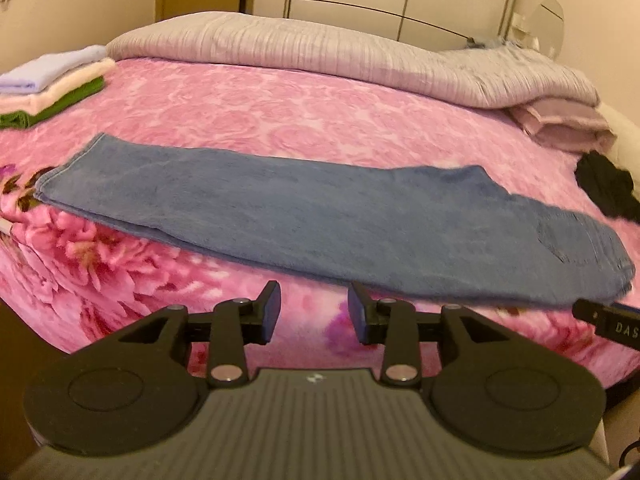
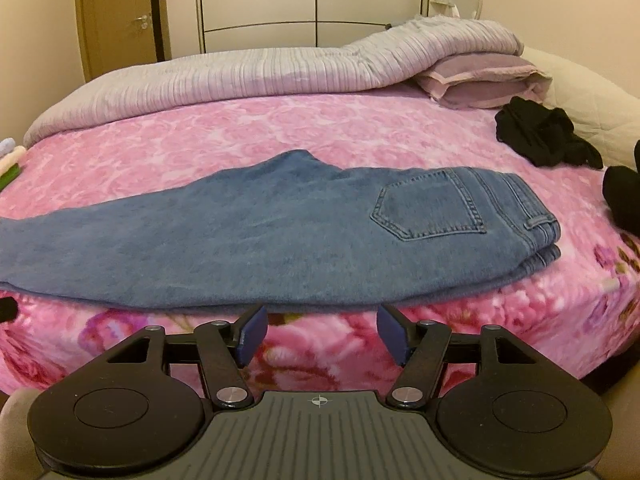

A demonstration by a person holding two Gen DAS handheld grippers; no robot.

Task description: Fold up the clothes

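Blue denim jeans (image 2: 256, 236) folded lengthwise, lying flat on the pink floral blanket (image 2: 224, 136).
The left gripper (image 1: 314, 314) and right gripper (image 2: 320, 334) are both released, holding nothing, near the jeans' front edge.

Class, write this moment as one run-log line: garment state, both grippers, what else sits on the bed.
jeans: halved lengthwise, flat | left gripper: open, empty | right gripper: open, empty | folded stack: far-left

The right claw (image 1: 608, 322) reads "DAS".
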